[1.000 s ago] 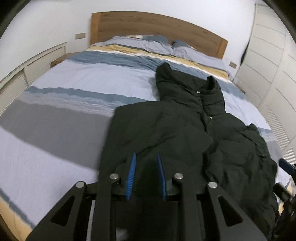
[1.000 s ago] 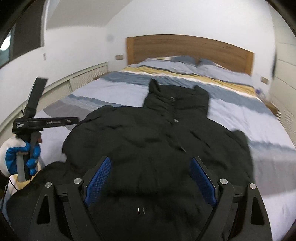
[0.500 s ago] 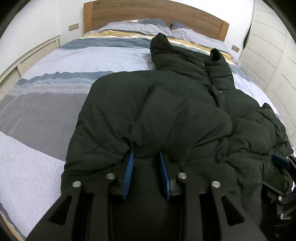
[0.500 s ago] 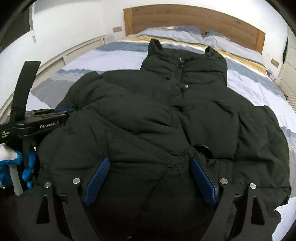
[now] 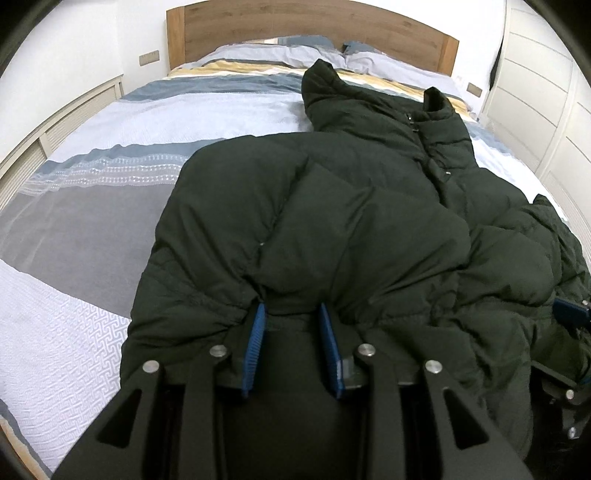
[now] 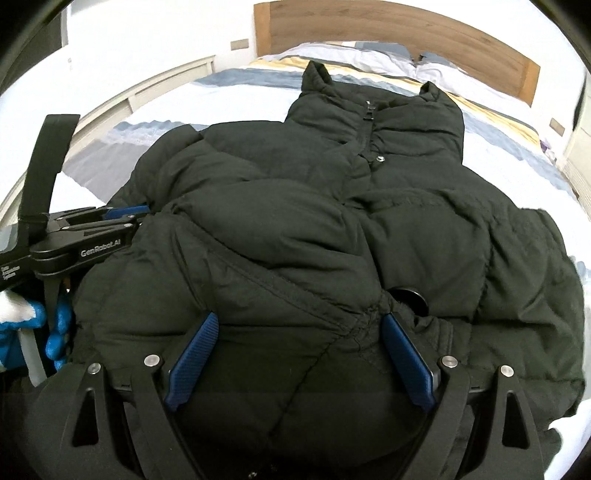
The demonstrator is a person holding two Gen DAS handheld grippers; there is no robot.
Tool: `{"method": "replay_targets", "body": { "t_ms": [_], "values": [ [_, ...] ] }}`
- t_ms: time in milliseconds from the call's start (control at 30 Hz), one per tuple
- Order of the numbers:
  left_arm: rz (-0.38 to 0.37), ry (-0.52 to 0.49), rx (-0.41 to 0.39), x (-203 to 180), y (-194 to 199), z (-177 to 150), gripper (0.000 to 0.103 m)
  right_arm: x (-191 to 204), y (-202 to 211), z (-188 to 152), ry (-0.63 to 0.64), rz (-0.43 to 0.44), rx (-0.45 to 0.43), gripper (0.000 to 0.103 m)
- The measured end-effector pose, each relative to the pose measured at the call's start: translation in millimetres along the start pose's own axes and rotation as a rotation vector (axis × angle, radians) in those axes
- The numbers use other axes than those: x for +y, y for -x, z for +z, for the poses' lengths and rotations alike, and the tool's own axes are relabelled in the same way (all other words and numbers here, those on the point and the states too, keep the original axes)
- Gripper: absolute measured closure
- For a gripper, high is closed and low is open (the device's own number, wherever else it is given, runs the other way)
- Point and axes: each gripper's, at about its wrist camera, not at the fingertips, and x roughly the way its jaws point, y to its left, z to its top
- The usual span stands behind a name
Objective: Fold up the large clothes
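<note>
You face a striped bed [image 5: 110, 206] with a wooden headboard [image 5: 310, 33], two pillows [image 5: 273, 48] and white wardrobes [image 5: 543, 92]. One black puffer jacket [image 5: 332, 221] lies across it. Your left gripper [image 5: 291, 317] pinches its bunched hem; your right gripper [image 6: 299, 332] stands wide apart, jacket fabric between its fingers.

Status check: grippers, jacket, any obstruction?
Left gripper clamped on jacket hem. Right gripper open over it. Jacket zipped, on bed. No obstruction seen.
</note>
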Motion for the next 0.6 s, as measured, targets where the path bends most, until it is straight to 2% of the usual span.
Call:
{"method": "replay_targets", "body": {
  "t_ms": [133, 267, 433, 600],
  "values": [
    [-0.003, 0.010, 0.024, 1.9, -0.2, 1.7, 0.072, -0.5, 11.3, 5.7, 0.026, 0.002, 0.015, 0.014],
    [0.005, 0.006, 0.025, 1.6, 1.4, 1.2, 0.072, -8.6, 28.9, 9.2, 0.017, -0.002, -0.009, 0.014],
    [0.044, -0.020, 0.012, -5.1, 2.2, -1.3, 0.070, -26.7, 11.4, -4.3, -0.007, -0.003, 0.059, 0.014],
    [0.069, -0.020, 0.000, -7.7, 3.0, -5.7, 0.068, -28.8, 0.0, -11.8, -0.011, 0.015, 0.053, 0.013]
  ]
}}
